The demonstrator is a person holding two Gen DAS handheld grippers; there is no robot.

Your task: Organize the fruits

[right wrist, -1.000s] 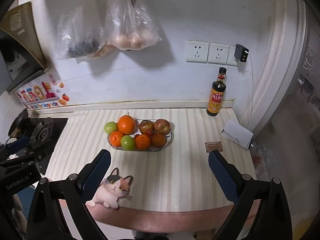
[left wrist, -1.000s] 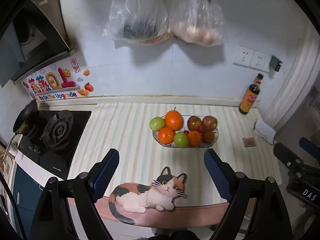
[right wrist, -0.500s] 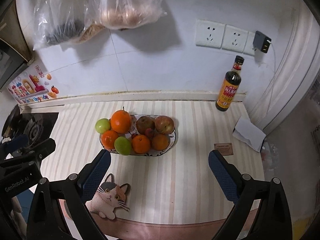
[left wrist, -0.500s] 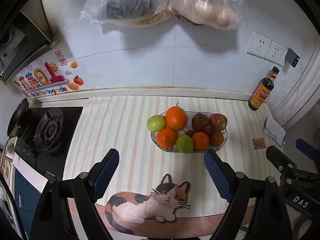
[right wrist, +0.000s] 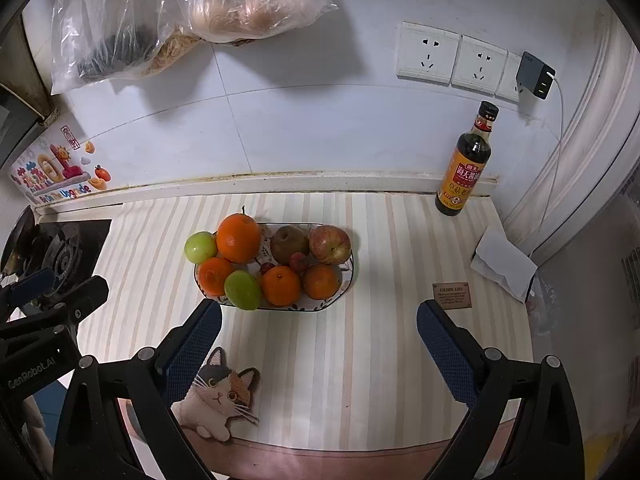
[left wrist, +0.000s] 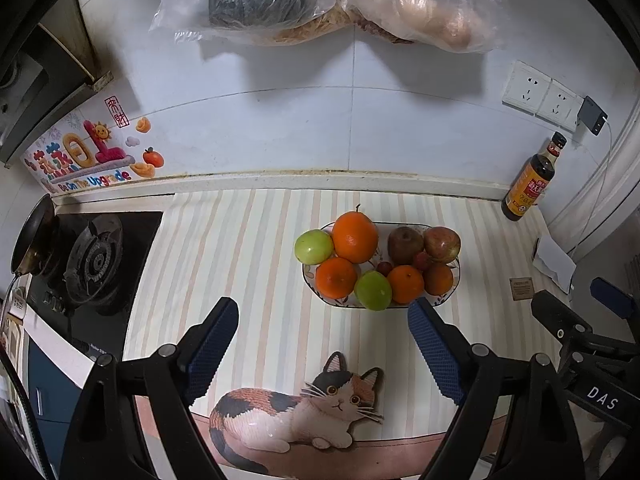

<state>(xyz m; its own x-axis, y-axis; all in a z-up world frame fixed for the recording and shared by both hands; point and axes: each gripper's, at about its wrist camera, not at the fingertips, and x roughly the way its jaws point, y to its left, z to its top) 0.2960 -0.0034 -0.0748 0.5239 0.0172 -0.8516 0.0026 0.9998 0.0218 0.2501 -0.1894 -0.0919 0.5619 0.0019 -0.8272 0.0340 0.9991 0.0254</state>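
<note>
An oval patterned dish (left wrist: 436, 303) (right wrist: 347, 284) sits on the striped counter, piled with several fruits. A big orange (left wrist: 355, 237) (right wrist: 239, 238) tops the left side, with two green apples (left wrist: 314, 246) (left wrist: 373, 290), smaller oranges, a brown fruit (left wrist: 405, 244) and a red apple (left wrist: 441, 244) (right wrist: 330, 245). My left gripper (left wrist: 322, 316) hovers open just in front of the dish with nothing between its blue fingers. My right gripper (right wrist: 320, 322) is open too, in front of the dish and slightly to its right, also empty.
A gas hob (left wrist: 94, 264) with a pan lies at the left. A sauce bottle (right wrist: 466, 164) stands by the back wall at right, near folded paper (right wrist: 504, 264) and a small card (right wrist: 452, 295). Plastic bags (left wrist: 332, 0) hang on the wall. A cat picture (left wrist: 304, 412) marks the counter's front edge.
Both grippers have moved forward and down toward the dish, which now looks larger and closer. Their jaws kept the same width. The fruits have not moved.
</note>
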